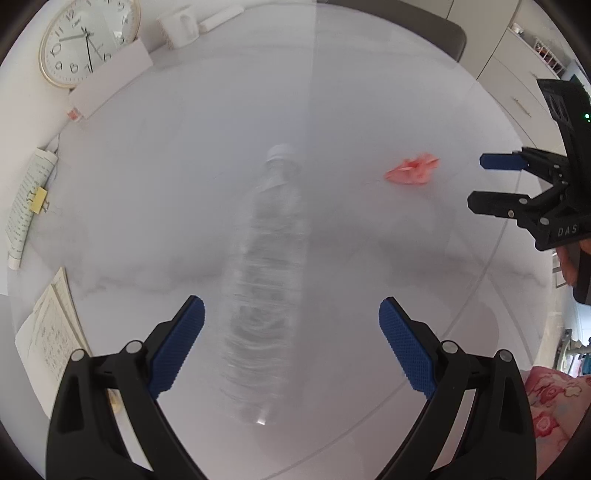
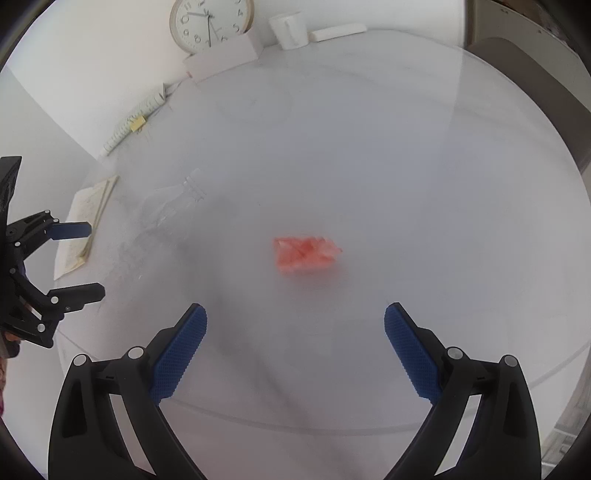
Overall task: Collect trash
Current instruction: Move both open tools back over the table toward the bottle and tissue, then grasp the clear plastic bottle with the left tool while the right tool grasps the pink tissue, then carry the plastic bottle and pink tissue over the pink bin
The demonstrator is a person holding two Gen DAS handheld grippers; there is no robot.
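Note:
A clear plastic bottle (image 1: 267, 280) with a white cap lies on the round white table (image 1: 184, 147), blurred, its length running between the wide-apart fingers of my left gripper (image 1: 291, 332), which hangs open above it. A crumpled red wrapper (image 1: 412, 170) lies to the bottle's right. In the right wrist view the red wrapper (image 2: 304, 254) sits ahead of my right gripper (image 2: 295, 332), whose blue pads stand wide with nothing between them. The bottle (image 2: 168, 206) shows faintly at left. Each gripper appears in the other's view: right gripper (image 1: 476, 182), left gripper (image 2: 94, 258).
A wall clock (image 1: 88, 38), a white box (image 1: 110, 83), a white mug (image 1: 177, 27), clipped papers (image 1: 31, 203) and an open booklet (image 1: 51, 332) line the table's far and left edge. A grey chair (image 1: 424, 26) stands behind. Pink floral cloth (image 1: 550, 402) shows at lower right.

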